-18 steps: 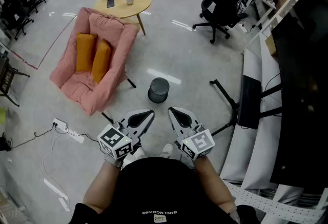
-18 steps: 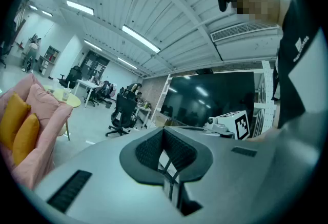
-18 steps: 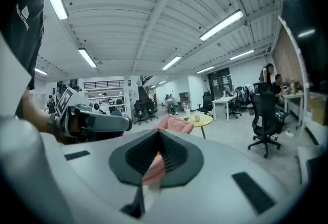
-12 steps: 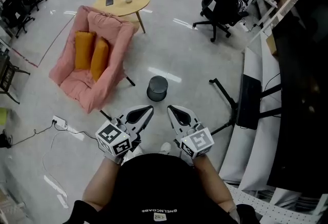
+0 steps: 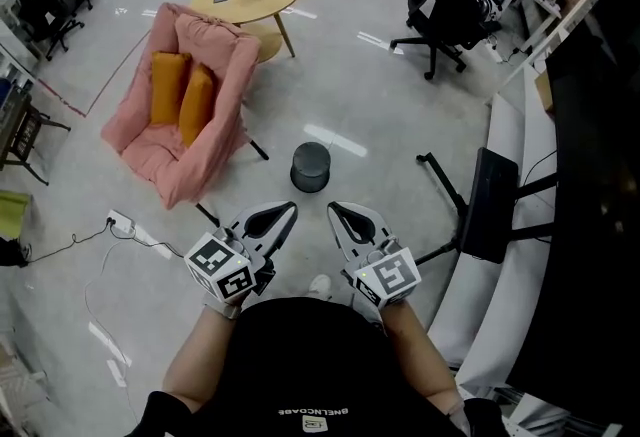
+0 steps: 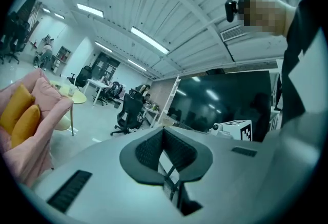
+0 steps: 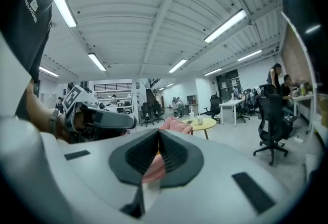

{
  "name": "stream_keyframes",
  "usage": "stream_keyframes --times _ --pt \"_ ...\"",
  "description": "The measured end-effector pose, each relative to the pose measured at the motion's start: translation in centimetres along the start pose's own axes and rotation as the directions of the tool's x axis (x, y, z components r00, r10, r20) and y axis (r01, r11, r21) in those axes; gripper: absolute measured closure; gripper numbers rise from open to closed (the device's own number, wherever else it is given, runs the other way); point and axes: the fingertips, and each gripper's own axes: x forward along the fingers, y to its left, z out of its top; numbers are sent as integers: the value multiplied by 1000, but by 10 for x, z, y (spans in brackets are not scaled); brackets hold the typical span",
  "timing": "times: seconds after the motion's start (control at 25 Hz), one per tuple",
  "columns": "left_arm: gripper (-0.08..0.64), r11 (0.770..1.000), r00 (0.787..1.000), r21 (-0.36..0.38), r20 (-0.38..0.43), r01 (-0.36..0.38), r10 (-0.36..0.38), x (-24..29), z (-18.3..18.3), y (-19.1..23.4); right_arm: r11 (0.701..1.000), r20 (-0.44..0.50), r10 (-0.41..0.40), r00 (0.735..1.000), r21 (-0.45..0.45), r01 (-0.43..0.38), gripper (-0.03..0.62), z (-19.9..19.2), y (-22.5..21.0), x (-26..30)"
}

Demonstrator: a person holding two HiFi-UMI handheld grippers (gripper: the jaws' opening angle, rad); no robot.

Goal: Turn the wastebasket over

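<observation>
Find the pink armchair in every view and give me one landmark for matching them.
Head view: the pink armchair is upper left, on the floor, with orange cushions on it.
Left gripper view: the chair is at the left edge.
Right gripper view: only its top shows, near the middle.
Shared landmark: the round yellow table, just beyond the chair in each view.
</observation>
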Motion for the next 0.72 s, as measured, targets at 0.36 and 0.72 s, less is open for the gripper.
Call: stream_keyframes --times 0.36,0.72 --pt "546 995 995 -35 -35 -91 90 15 -19 29 999 -43 4 999 49 -2 581 -22 -36 11" --pt "546 991 994 -87 -56 -98 93 46 3 119 998 -135 -32 990 54 39 581 -30 -97 85"
